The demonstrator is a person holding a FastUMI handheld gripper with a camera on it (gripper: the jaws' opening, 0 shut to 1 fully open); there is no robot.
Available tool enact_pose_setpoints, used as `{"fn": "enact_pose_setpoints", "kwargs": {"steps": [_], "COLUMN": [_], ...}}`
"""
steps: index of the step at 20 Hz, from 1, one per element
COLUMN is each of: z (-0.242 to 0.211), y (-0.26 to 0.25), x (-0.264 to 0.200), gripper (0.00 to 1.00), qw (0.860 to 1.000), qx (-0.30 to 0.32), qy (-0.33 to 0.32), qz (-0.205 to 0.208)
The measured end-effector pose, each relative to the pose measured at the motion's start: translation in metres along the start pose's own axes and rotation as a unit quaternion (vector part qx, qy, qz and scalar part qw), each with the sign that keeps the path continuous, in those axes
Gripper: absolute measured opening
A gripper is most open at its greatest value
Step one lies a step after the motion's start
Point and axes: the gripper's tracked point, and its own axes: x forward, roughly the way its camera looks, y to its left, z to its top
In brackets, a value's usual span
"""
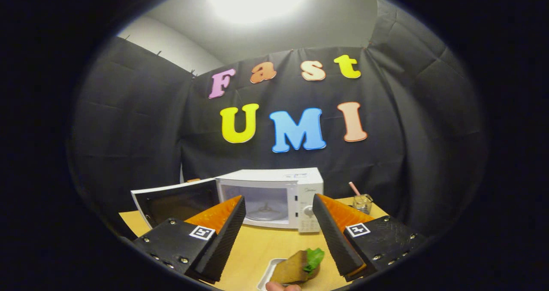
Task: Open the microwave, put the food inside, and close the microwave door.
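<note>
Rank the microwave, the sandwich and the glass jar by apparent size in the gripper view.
1. Microwave, door swung open, beyond the open gripper.
2. Sandwich on its white tray, between the fingers; nearness to the camera inflates it.
3. Glass jar beside the microwave, clearly smallest.

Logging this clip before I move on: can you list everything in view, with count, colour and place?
microwave: 1, white, on the table beyond the fingers, cavity empty with a glass turntable
microwave door: 1, white frame with dark window, swung open beside the cavity
sandwich: 1, brown with green lettuce, on the tray between the fingers
tray: 1, white, near table edge
glass: 1, clear with pink straw, beside the microwave
table: 1, light wood
fingertip: 1, at the tray's near edge
gripper: 1, black and orange, open
</note>
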Motion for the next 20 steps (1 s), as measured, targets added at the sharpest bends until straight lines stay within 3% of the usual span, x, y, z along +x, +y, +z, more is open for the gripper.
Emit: {"fn": "enact_pose_setpoints", "kwargs": {"steps": [5,10,16,18,20], "z": [-0.065,-0.129,-0.164,-0.173,-0.172], "y": [-0.035,-0.030,-0.028,-0.027,-0.019], "x": [-0.016,-0.021,-0.018,-0.016,-0.015], "gripper": [0.95,0.95,0.95,0.91,0.67], "qw": [0.998,0.991,0.985,0.981,0.980], "qx": [0.014,0.037,0.057,0.071,0.094], "qy": [0.063,0.126,0.163,0.177,0.177], "qz": [-0.025,-0.020,-0.027,-0.025,-0.006]}}
